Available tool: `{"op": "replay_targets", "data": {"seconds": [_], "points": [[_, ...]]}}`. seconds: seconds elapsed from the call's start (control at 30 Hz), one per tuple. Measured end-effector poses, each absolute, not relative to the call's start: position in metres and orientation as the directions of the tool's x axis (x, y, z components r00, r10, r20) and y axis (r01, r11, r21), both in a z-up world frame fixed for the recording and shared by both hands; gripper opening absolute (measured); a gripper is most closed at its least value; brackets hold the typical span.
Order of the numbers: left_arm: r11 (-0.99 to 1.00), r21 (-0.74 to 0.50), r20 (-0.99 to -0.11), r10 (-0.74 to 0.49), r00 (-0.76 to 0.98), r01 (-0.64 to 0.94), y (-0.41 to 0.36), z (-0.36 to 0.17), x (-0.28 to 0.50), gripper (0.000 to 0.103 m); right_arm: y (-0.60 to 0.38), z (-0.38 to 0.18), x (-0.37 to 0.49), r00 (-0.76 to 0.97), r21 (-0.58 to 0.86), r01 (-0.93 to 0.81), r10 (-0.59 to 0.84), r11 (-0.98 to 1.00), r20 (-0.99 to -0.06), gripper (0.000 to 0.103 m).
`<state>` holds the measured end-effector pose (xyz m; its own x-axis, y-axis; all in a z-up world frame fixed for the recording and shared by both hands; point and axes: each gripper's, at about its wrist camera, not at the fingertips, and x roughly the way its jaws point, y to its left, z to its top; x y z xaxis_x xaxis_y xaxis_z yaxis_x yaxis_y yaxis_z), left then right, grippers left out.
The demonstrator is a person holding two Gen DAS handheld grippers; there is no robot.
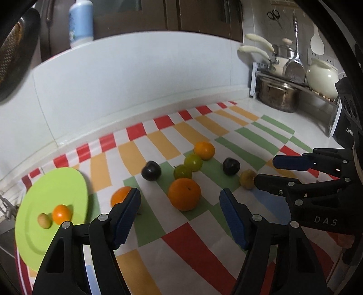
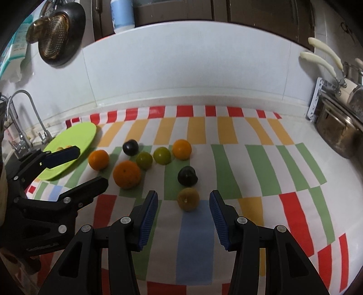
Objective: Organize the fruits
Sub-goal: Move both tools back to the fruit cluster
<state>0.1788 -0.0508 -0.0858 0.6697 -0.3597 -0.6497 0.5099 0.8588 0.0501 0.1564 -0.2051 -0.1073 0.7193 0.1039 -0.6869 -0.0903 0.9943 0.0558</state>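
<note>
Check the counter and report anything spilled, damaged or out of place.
Nothing spilled or damaged. Only two small fruits sit on the round lime-green plate; the rest, like the large orange, lie loose on the checked cloth.

A white wall (image 2: 181, 63) stands behind the tabletop (image 2: 295, 127). A bright checked cloth (image 2: 226, 158) covers it. Dark cupboards (image 1: 181, 15) hang above. Pots sit on a rack (image 1: 283, 79), and a tap (image 2: 25, 113) is at the left.

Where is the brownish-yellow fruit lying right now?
In the right wrist view, the brownish-yellow fruit lies on the checked cloth just ahead of the open right claw, directly in front of a dark plum.
</note>
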Motion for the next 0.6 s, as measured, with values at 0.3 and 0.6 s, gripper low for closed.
{"op": "replay_targets", "data": {"seconds": [0.3,0.6], "points": [[0.849,0.02,-0.699,-0.366,0.615,0.528,-0.061,-0.102,0.198,0.061,-0.209,-0.125,0.17,0.681,0.09,-0.08,0.12,0.993,-0.723,0.048],[0.854,-0.002,-0.737,-0.353,0.576,0.521,-0.069,-0.112,0.213,0.053,-0.208,-0.133,0.178,0.67,0.099,-0.088,0.133,0.991,-0.73,0.043]]}}
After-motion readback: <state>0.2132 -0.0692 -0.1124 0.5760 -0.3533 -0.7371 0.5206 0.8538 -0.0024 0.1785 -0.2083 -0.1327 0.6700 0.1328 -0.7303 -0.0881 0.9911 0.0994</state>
